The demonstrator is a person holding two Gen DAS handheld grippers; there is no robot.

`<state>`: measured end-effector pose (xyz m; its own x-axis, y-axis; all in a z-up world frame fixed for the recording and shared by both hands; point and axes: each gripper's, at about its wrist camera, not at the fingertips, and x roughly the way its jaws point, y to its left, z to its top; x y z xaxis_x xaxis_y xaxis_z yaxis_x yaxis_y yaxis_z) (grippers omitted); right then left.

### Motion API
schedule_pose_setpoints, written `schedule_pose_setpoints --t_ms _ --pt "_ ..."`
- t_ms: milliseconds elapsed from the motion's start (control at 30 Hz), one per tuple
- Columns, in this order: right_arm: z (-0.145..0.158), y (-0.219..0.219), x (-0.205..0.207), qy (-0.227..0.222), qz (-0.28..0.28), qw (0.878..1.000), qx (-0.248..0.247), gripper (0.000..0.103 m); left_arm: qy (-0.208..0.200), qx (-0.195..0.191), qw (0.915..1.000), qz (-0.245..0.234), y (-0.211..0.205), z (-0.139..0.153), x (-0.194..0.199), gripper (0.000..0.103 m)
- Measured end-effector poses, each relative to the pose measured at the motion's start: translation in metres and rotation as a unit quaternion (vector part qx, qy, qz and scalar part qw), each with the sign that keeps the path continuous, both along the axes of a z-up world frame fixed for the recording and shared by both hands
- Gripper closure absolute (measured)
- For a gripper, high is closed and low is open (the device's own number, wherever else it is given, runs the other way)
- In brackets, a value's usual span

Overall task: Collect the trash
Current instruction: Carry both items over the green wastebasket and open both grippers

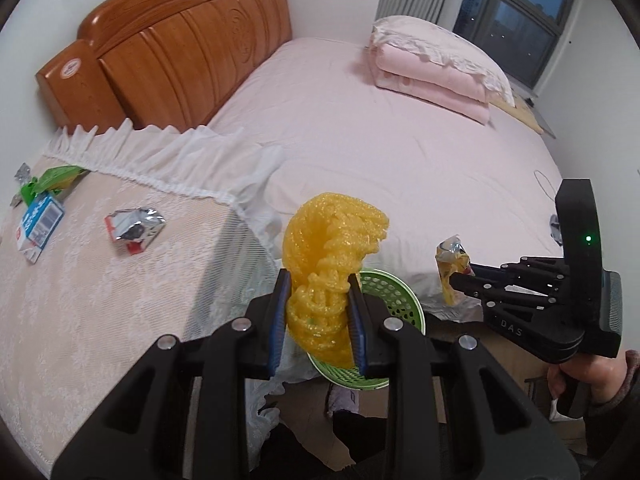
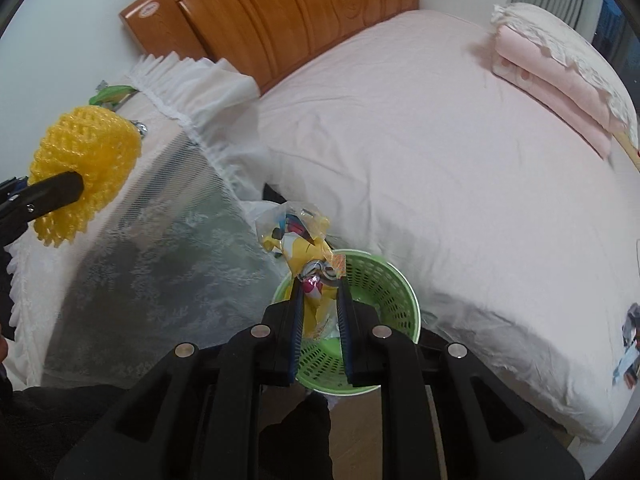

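Observation:
My left gripper [image 1: 318,300] is shut on a yellow foam fruit net [image 1: 332,240], held above the green perforated waste basket [image 1: 394,300] on the floor beside the bed. My right gripper [image 2: 319,280] is shut on a crumpled yellow snack wrapper [image 2: 302,246] directly over the same basket [image 2: 376,292]. In the left wrist view the right gripper [image 1: 456,280] comes in from the right with the wrapper [image 1: 450,264]. In the right wrist view the foam net [image 2: 86,160] and a left finger [image 2: 56,194] show at the left.
A lace-covered nightstand [image 1: 100,300] carries a silver wrapper [image 1: 134,228], a blue-white carton [image 1: 38,226] and green packaging [image 1: 52,178]. The pink bed [image 1: 380,152] holds a folded quilt [image 1: 432,68]. A small wrapper [image 2: 630,344] lies at the bed's right edge.

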<state>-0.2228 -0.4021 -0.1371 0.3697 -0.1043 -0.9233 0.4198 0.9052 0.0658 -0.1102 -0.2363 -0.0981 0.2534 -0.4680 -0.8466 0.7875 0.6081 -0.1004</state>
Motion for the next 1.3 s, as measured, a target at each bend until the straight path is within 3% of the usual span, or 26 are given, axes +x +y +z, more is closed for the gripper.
schedule_pose_setpoints --t_ms 133,167,200,267,367,867,1033,1133,1200,1300 --pt "-0.021 -0.013 -0.014 0.006 -0.017 1.0 0.019 0.084 0.001 0.009 0.9997 -0.022 -0.02 -0.004 -0.013 0.076" --pt "-0.025 -0.014 -0.014 0.009 -0.017 1.0 0.023 0.08 0.001 0.011 0.9996 -0.026 -0.024 -0.005 -0.016 0.076" --pt "-0.03 -0.014 -0.013 0.015 -0.017 0.999 0.026 0.072 0.001 0.013 0.9995 -0.03 -0.028 -0.006 -0.019 0.076" --pt "-0.038 -0.015 -0.015 0.026 -0.023 0.999 0.02 0.025 0.002 0.018 0.9992 -0.037 -0.035 -0.009 -0.024 0.076" --pt "-0.042 -0.019 -0.018 0.032 -0.031 0.999 0.012 0.01 0.005 0.026 0.9986 -0.045 -0.043 -0.013 -0.031 0.076" --pt "-0.01 -0.094 -0.074 0.006 -0.14 0.99 -0.018 0.007 0.027 0.054 0.9938 -0.094 -0.086 -0.044 -0.053 0.076" --pt "-0.004 -0.107 -0.081 -0.007 -0.153 0.988 -0.016 0.007 0.04 0.061 0.992 -0.102 -0.098 -0.053 -0.057 0.075" --pt "-0.004 -0.108 -0.081 -0.007 -0.153 0.988 -0.014 0.006 0.046 0.056 0.9924 -0.1 -0.099 -0.053 -0.059 0.051" --pt "-0.004 -0.107 -0.08 -0.006 -0.148 0.989 -0.012 0.006 0.042 0.049 0.9933 -0.096 -0.097 -0.051 -0.06 0.023" --pt "-0.005 -0.102 -0.076 -0.002 -0.141 0.99 -0.013 0.006 0.027 0.045 0.9945 -0.091 -0.095 -0.045 -0.063 0.008"
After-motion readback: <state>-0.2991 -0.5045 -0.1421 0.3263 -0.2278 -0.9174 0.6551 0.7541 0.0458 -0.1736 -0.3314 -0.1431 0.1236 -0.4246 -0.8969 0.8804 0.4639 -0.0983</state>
